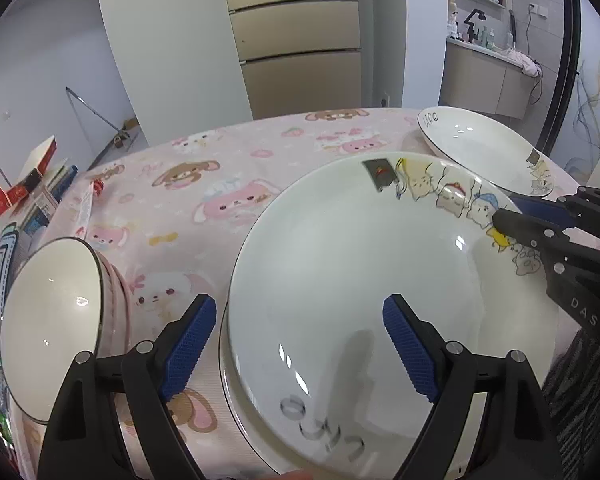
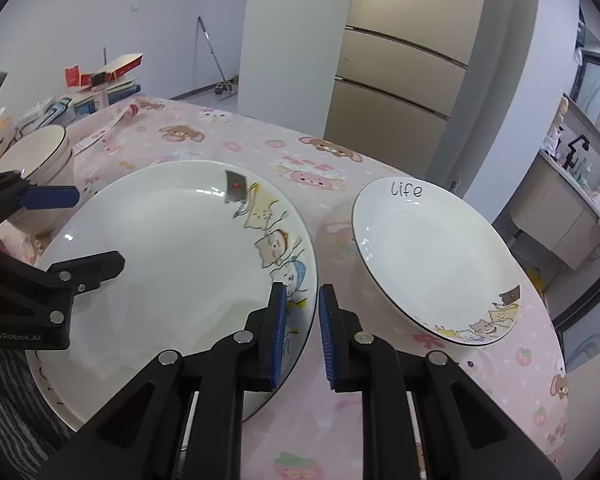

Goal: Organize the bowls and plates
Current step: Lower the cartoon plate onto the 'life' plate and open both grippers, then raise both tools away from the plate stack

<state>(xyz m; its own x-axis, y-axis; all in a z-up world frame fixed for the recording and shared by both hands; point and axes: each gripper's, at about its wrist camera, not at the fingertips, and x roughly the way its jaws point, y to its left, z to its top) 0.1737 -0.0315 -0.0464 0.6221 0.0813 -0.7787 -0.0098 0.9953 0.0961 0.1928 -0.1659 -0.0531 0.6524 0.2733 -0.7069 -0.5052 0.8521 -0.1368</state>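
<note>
— Fingers of the left gripper (image 1: 300, 344) stand spread wide, one blue pad over the pink tabletop (image 1: 228, 168) and the other over the large cartoon plate (image 1: 340, 264); they pinch nothing.

— And the right gripper (image 2: 302, 330)?

— Its fingers are close together with a narrow gap between them. The left one sits over the right rim of the large cartoon plate (image 2: 172, 264), the right one just outside this rim. If the pads really press the rim, I cannot tell.

— Where is this plate relative to the fingers?

— It lies on the tabletop (image 2: 236, 136), directly ahead of the left fingers and to the left of the right ones. Under its near edge I see a second rim, so it seems to rest on another plate.

— Other dishes?

— A smaller plate with the word "life" (image 2: 436, 256) sits ahead and to the right of the right fingers, apart from the large plate. A bowl (image 1: 52, 324) with a dark rim is just to the left of the left fingers. Behind the bowl, at the far left of the tabletop, there are boxes and books (image 2: 100, 80).
</note>
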